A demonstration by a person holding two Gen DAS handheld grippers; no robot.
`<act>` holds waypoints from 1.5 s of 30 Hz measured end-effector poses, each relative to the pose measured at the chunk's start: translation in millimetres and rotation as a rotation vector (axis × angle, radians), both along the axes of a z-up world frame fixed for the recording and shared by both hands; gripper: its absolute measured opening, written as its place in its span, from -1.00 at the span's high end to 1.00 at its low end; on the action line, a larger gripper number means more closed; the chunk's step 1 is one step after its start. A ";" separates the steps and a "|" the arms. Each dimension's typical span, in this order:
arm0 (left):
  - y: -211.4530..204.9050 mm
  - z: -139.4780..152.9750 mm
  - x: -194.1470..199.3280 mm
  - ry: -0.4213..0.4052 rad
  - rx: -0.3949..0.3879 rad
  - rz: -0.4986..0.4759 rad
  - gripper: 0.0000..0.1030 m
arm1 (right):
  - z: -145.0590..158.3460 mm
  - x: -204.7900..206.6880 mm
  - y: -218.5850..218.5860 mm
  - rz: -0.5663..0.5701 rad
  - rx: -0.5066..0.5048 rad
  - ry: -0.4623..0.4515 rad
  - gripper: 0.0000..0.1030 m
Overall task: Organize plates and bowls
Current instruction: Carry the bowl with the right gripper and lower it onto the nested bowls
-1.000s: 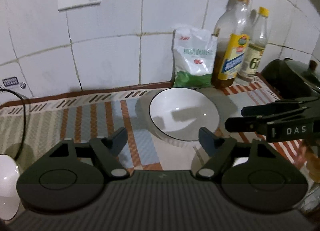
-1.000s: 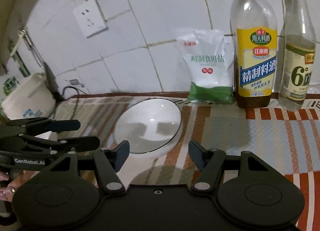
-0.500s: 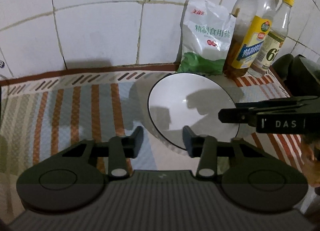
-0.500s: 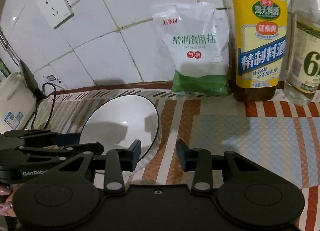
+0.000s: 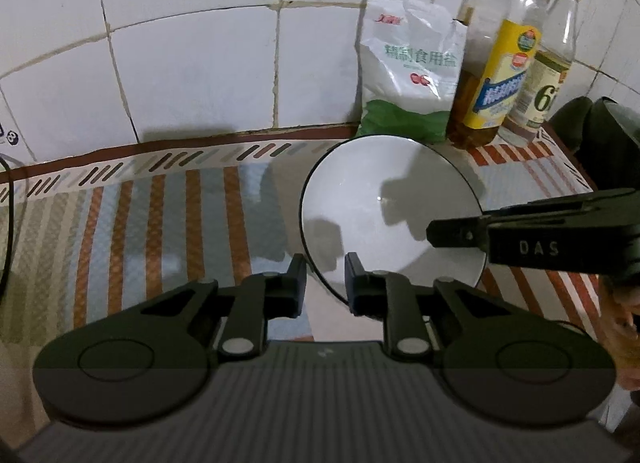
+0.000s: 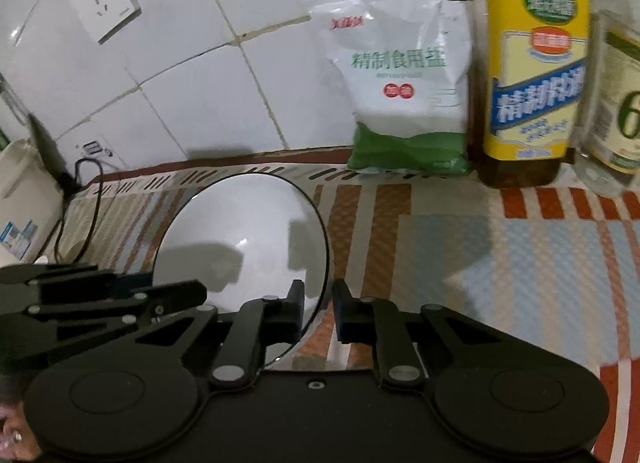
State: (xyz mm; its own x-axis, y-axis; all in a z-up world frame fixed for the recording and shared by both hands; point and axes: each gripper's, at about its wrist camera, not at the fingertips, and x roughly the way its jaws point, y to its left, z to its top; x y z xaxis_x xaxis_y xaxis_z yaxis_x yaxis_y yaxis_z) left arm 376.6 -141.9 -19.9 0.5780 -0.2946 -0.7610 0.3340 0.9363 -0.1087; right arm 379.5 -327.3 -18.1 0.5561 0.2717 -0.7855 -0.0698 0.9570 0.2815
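- Light was dim and greenish; fisheye bent the tiles at the edges.
- Gripper shadows fell across the bowl (image 5: 384, 203).
- Bottle label (image 6: 536, 63) was motion-blurred.

The striped worktop (image 5: 168, 223) lies open to the left of the white bowl (image 5: 384, 207), bare as far as the back wall. At the back edge, behind and to the right of the bowl, a salt bag (image 5: 408, 75), a yellow-labelled bottle (image 5: 500, 63) and a clear bottle (image 5: 548, 75) stand close together against the tiles, blocking approach from there. In the right wrist view a broad bare stretch runs right of the bowl. A black cable (image 6: 76, 199) and a white appliance (image 6: 20, 199) crowd the far left end.
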 end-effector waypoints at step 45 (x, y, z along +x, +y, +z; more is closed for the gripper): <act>26.1 75.2 -185.4 -0.146 -0.001 -0.147 0.64 | 94.6 -193.0 36.8 -0.081 -0.098 -0.059 0.69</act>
State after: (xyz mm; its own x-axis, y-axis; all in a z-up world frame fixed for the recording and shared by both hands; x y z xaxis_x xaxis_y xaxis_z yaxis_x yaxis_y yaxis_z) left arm 191.2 -115.8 55.3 0.6331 -0.3846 -0.6717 0.4793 0.8762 -0.0500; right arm 186.5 -290.5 76.5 0.6190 0.1476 -0.7714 -0.0052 0.9829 0.1839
